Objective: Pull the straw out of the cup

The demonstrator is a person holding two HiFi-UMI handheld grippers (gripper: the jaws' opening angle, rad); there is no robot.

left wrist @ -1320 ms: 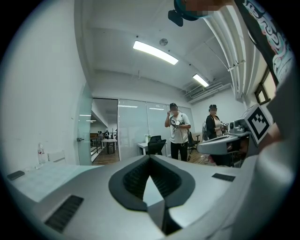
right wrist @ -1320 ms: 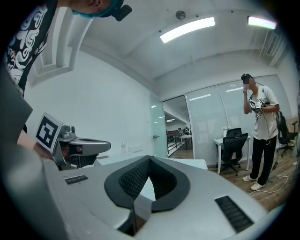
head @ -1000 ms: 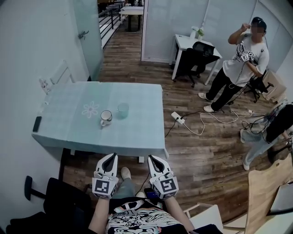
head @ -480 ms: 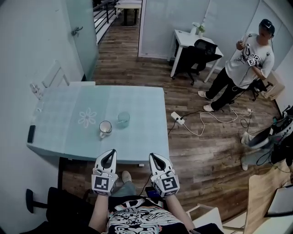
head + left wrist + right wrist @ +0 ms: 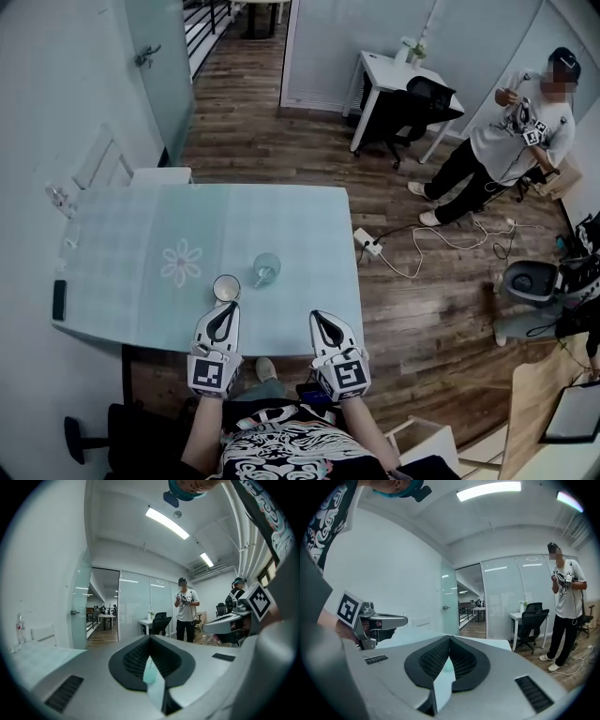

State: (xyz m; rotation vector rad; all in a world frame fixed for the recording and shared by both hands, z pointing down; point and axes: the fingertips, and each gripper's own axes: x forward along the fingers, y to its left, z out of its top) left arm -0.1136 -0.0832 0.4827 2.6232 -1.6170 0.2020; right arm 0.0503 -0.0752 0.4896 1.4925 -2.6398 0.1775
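Note:
A clear glass cup (image 5: pixel 266 270) with a thin straw leaning in it stands near the front of the pale table (image 5: pixel 141 234). A white mug (image 5: pixel 225 288) sits just left of the cup. My left gripper (image 5: pixel 230 307) is shut and empty, its tip at the table's front edge right below the mug. Level with it, my right gripper (image 5: pixel 317 317) is also shut and empty, below and right of the cup. In the left gripper view the closed jaws (image 5: pixel 150 637) hide the cup. The same holds for the right gripper view (image 5: pixel 450 638).
A flower print (image 5: pixel 181 262) marks the tabletop, and a dark phone (image 5: pixel 59 300) lies at its left edge. A person (image 5: pixel 511 141) stands at the back right beside a white desk and black chair (image 5: pixel 412 94). A power strip and cables (image 5: pixel 367 242) lie on the wooden floor.
Both grippers have come forward side by side from well short of the table to its front edge. Cup and mug have stayed in place on the table.

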